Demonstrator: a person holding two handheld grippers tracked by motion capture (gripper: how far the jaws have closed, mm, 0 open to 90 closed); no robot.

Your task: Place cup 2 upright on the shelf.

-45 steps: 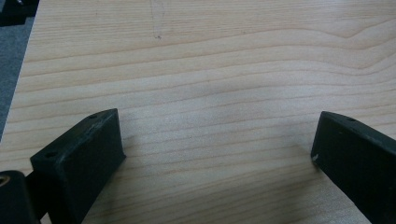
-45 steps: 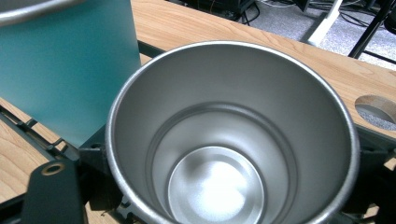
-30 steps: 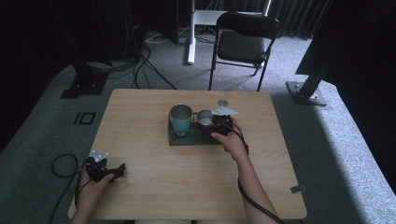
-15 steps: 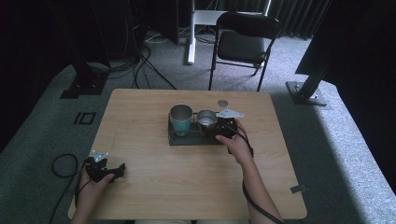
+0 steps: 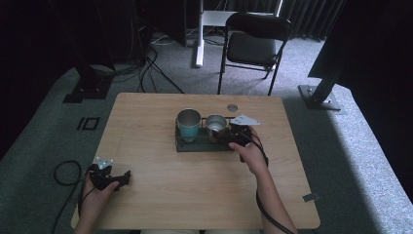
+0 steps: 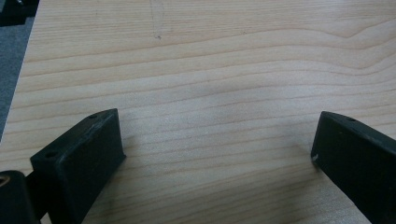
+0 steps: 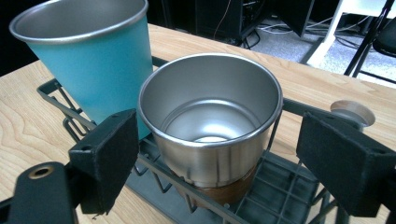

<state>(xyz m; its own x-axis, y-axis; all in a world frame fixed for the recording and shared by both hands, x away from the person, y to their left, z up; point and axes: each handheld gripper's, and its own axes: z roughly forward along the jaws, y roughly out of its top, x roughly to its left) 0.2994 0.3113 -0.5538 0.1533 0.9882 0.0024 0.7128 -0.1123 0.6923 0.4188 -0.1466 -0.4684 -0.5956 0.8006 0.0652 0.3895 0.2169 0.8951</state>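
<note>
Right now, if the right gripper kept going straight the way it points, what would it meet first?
Most likely the steel cup standing in the dark wire rack: the right gripper is open, its jaws either side of it. The teal cup stands off to one side.

text: none legible | labels: none | numbers: none

Looks like a lab or recording studio: dark curtains all round, grey carpet [image 5: 146, 73], loose cables [image 5: 146, 58] snaking across it, black stand bases [image 5: 85, 90], a folding chair [image 5: 253, 44], one plain wooden table [image 5: 195, 185] under the light.
</note>
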